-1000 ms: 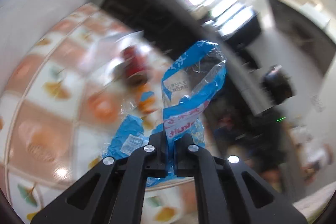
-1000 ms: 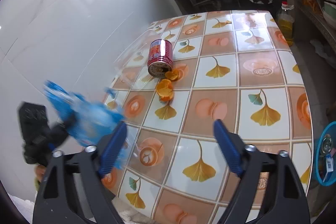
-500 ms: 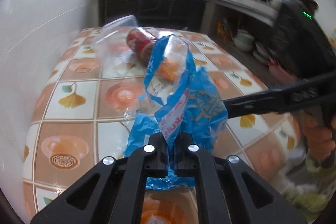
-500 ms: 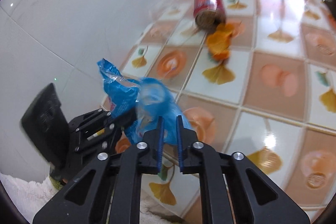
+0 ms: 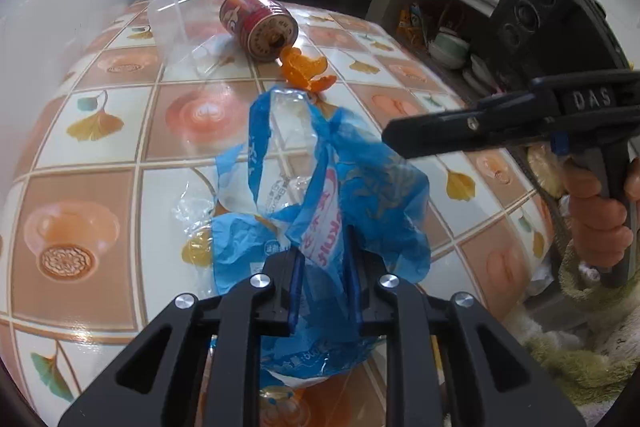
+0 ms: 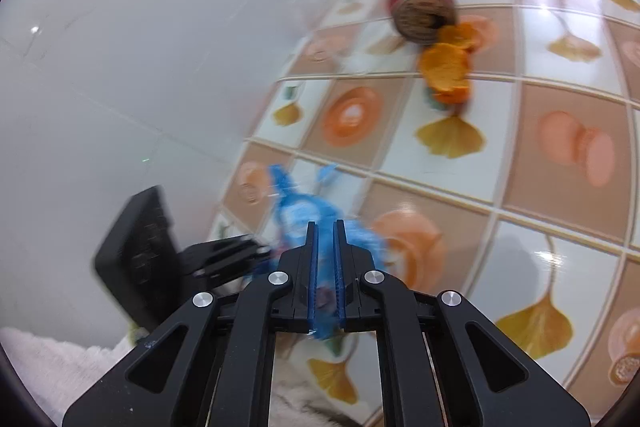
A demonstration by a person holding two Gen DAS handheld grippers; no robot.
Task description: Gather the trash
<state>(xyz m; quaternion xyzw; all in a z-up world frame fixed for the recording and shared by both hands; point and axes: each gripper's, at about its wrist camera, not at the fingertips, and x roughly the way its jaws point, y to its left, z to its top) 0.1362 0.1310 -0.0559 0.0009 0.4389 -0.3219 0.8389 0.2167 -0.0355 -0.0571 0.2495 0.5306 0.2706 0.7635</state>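
Note:
A crumpled blue plastic bag [image 5: 360, 195] hangs just above the tiled table [image 5: 92, 187], with both grippers on it. The jaws of my left gripper [image 5: 324, 259] are opening, and the bag sits loosely between the parted pads. My right gripper [image 6: 324, 227] is shut on the bag [image 6: 296, 211], whose blue film is pinched between its pads. In the left wrist view the right gripper [image 5: 390, 143] reaches in from the right. Farther back lie a red can [image 5: 260, 23] on its side, orange peel [image 5: 304, 71] and a clear plastic container [image 5: 192, 3].
A white tiled wall [image 6: 120, 47] runs along the table's left side. A dark counter with shelves and bowls [image 5: 448, 47] stands behind and to the right. A fluffy cloth [image 5: 580, 367] lies at the near right edge. A hand [image 5: 600, 211] holds the right gripper's handle.
The right gripper went from wide open to shut on the blue bag. The left gripper's jaws parted after holding the bag tightly. Both grippers sank toward the table.

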